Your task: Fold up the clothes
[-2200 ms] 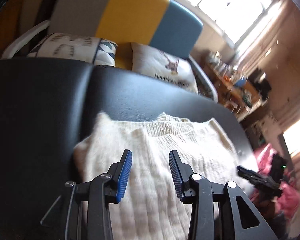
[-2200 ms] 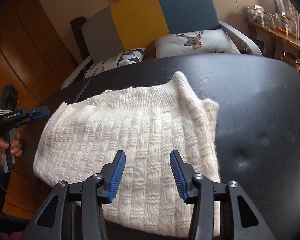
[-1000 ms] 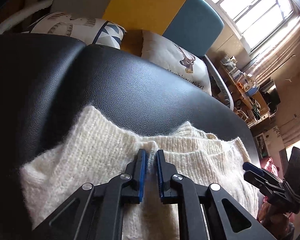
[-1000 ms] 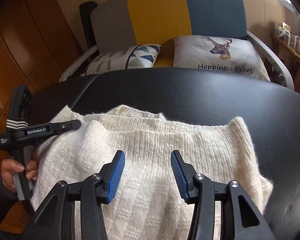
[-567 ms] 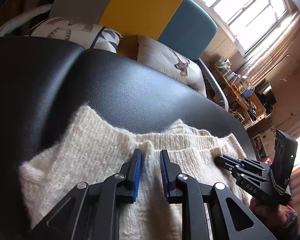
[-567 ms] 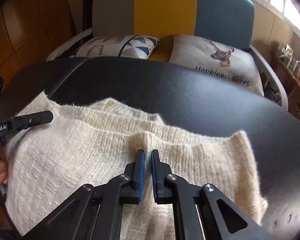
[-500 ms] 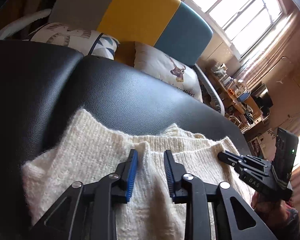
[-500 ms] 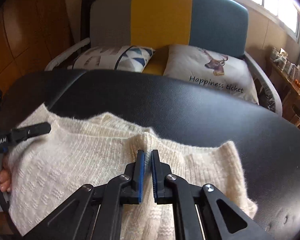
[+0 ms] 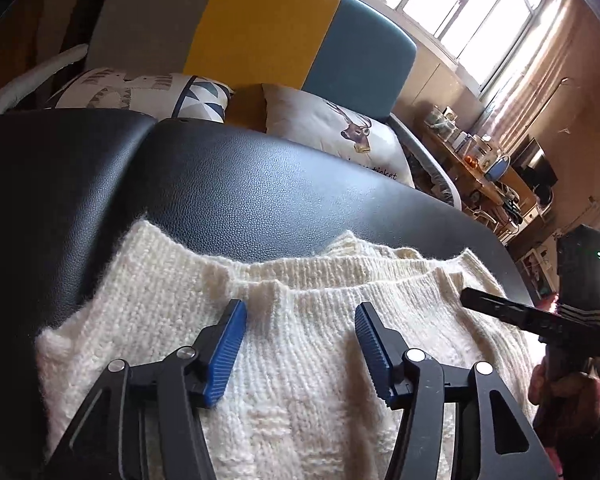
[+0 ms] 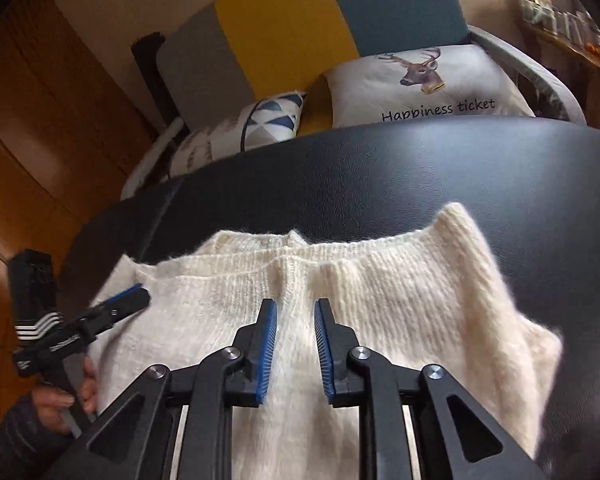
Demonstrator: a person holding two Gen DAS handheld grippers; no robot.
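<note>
Left gripper (image 9: pixel 300 344) fingers opening, knit beneath but not pinched. Right gripper (image 10: pixel 295 344) fingers narrowly apart and opening, nothing clamped. Cream sweater (image 9: pixel 300 380) lies folded in layers on the black padded desk (image 9: pixel 260 184), ribbed edges stacked at far side. Judged mostly folded; tidying or a last fold may remain. Sofa (image 9: pixel 268 28) with cushions beyond

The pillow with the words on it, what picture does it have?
A brown deer head on the white pillow, clearest in the right wrist view.
</note>
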